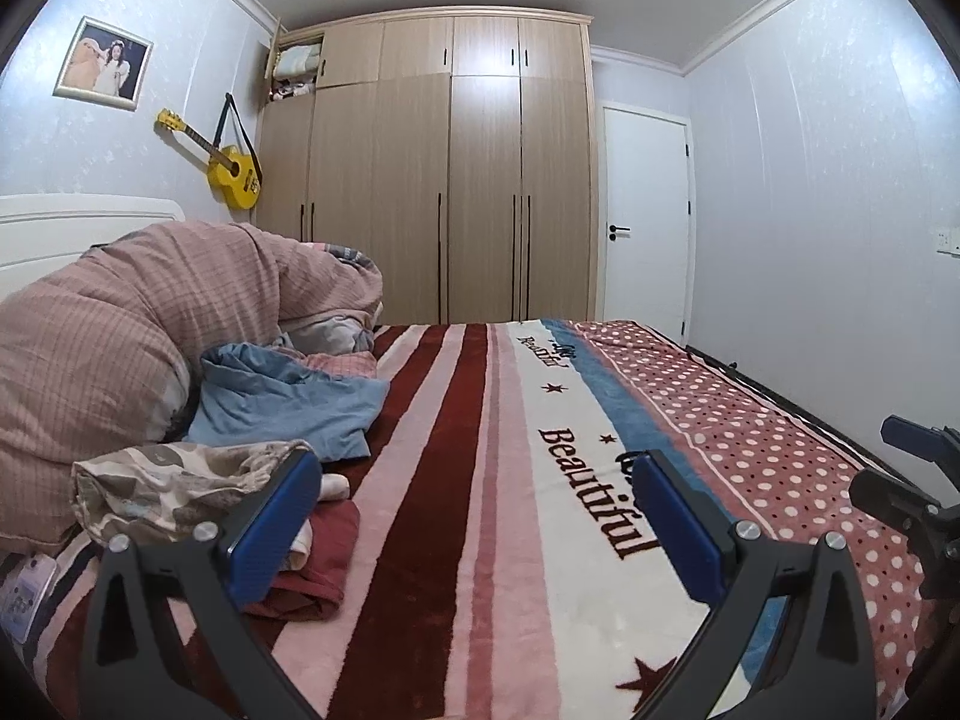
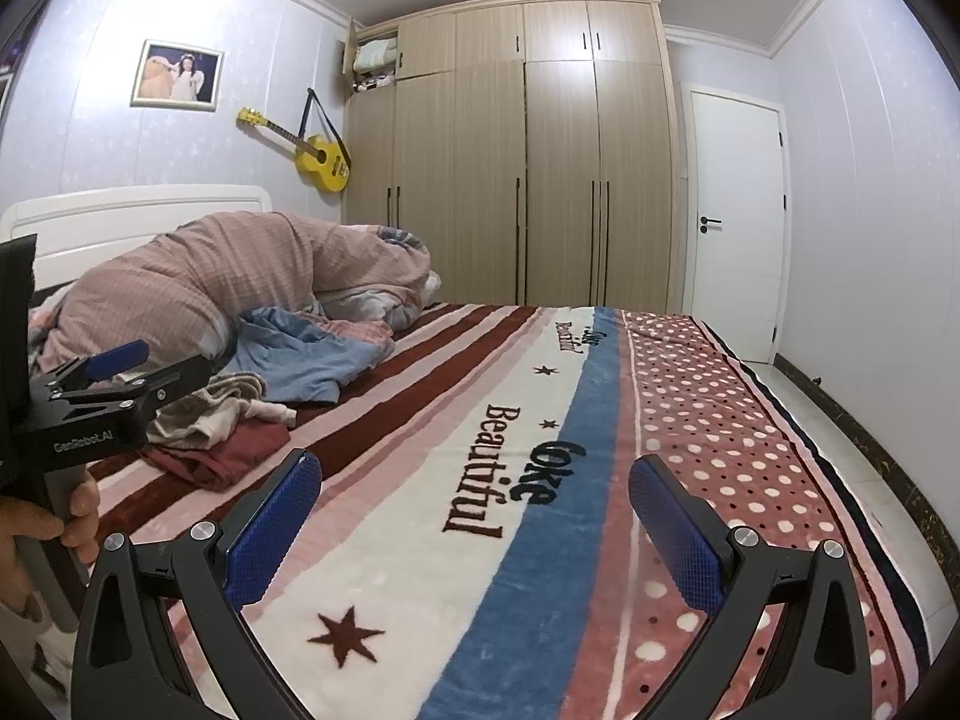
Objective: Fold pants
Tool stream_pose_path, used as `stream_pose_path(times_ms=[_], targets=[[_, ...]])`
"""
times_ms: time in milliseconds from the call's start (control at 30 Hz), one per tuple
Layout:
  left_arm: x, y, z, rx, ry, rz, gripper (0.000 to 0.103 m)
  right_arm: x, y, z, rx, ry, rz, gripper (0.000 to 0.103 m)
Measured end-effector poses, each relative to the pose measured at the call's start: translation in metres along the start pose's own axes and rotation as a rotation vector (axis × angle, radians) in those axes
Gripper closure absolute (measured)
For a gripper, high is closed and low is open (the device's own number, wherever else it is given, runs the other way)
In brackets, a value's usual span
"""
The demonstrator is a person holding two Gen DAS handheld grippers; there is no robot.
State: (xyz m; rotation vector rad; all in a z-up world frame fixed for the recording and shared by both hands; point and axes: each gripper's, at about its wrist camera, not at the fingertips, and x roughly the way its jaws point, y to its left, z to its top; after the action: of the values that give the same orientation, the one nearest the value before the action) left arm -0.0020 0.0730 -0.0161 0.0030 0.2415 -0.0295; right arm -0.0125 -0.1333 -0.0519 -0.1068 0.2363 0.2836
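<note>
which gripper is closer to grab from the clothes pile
Left. The open left gripper sits right beside the crumpled clothes pile; the open right gripper hovers over bare striped blanket, farther away.

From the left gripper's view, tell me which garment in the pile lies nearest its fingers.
The camouflage-print garment, crumpled right beside the left gripper. The dark red one lies under it; the blue one sits farther back.
</note>
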Motion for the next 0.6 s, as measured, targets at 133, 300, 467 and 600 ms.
stream_pose_path(times_ms=[133,300,467,600], targets=[[-0.0014,0.0010,0.0013,-0.006,0.001,0.000,0.001,-0.0001,0.0000,0.0000,0.001,0.000,0.000,0.001],[-0.0034,0.0008,0.0012,-0.007,0.002,0.005,0.001,-0.0001,-0.0004,-0.0002,0.001,-0.001,0.001,0.001],[-0.0035,0.0010,0.0017,-0.008,0.005,0.007,0.001,-0.0007,-0.0005,0.0009,0.001,-0.001,0.000,0.001],[-0.0040,0.0010,0.0017,-0.008,0.005,0.006,0.001,-0.0021,0.0010,0.0033,-0.001,-0.003,-0.005,0.001]])
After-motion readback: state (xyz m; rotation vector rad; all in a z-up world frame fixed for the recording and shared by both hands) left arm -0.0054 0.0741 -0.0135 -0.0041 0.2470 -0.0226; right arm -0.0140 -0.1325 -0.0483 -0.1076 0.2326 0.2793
